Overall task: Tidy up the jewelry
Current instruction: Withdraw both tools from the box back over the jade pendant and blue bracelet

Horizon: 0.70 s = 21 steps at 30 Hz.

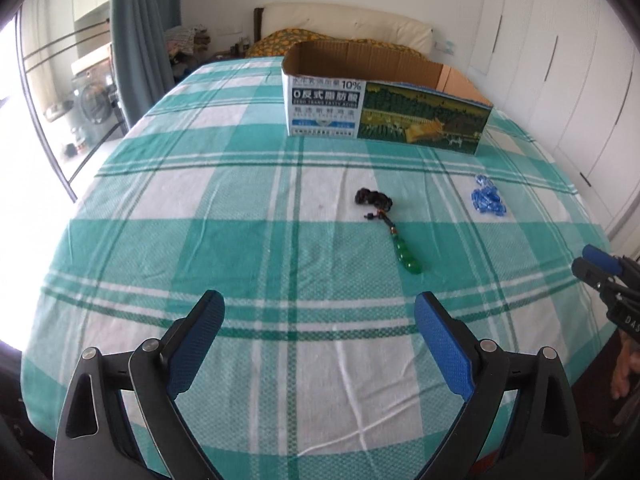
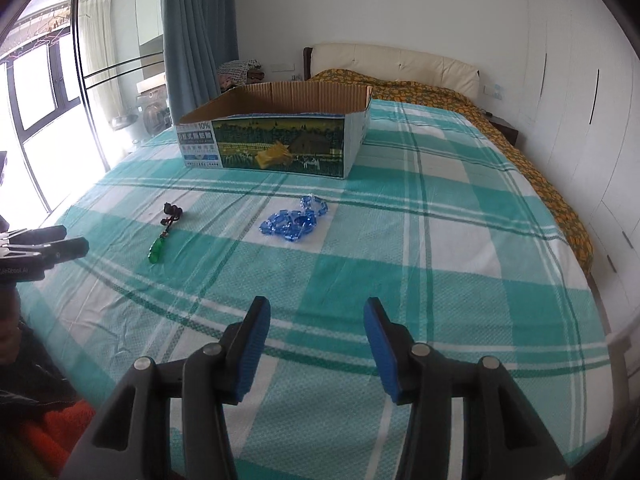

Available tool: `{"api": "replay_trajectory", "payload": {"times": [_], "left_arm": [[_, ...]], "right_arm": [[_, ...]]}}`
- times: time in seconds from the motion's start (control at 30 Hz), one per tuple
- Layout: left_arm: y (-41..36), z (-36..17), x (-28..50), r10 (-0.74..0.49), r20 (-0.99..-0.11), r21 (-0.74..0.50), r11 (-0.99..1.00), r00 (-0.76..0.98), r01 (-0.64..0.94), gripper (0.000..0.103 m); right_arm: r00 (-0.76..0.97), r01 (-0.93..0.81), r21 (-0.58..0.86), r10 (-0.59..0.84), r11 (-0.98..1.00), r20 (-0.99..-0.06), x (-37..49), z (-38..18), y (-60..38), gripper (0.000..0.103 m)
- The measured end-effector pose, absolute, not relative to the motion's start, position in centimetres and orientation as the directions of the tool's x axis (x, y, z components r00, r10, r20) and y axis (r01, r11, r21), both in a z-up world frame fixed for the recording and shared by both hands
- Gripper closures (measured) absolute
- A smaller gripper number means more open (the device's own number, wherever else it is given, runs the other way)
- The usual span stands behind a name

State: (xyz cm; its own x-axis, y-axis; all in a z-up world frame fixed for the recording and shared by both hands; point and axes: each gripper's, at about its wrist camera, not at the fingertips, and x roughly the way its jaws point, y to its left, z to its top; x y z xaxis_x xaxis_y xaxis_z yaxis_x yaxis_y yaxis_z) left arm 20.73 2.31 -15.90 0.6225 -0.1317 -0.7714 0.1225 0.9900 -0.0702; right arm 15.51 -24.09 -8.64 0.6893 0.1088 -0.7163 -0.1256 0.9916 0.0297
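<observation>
A green pendant on a dark cord (image 1: 408,258) (image 2: 159,246) lies on the teal plaid bedspread (image 1: 240,216) (image 2: 440,240). A blue bead necklace (image 1: 486,200) (image 2: 292,222) lies to its right. An open cardboard box (image 1: 384,116) (image 2: 280,144) stands farther back. My left gripper (image 1: 320,310) is open and empty, short of the pendant. My right gripper (image 2: 316,316) is open and empty, short of the blue beads. The right gripper shows at the left wrist view's right edge (image 1: 600,270); the left gripper shows at the right wrist view's left edge (image 2: 60,244).
A yellow patterned quilt (image 2: 520,136) and a cream headboard (image 2: 400,60) lie beyond the box. White wardrobe doors (image 2: 580,100) stand on the right. A blue curtain (image 2: 196,32) and glass doors (image 2: 48,100) are on the left.
</observation>
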Motion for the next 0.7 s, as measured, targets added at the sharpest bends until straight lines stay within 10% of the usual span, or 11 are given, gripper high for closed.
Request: {"api": "replay_trajectory", "payload": {"times": [0.7], "left_arm": [[1.6,-19.6,19.3,-0.083,-0.784,-0.007,0.992,0.616,0.125,0.002]], "right_arm": [[0.692,-0.097,0.039,0.095,0.995,-0.715,14.0,-10.8,-22.5,0.053]]}}
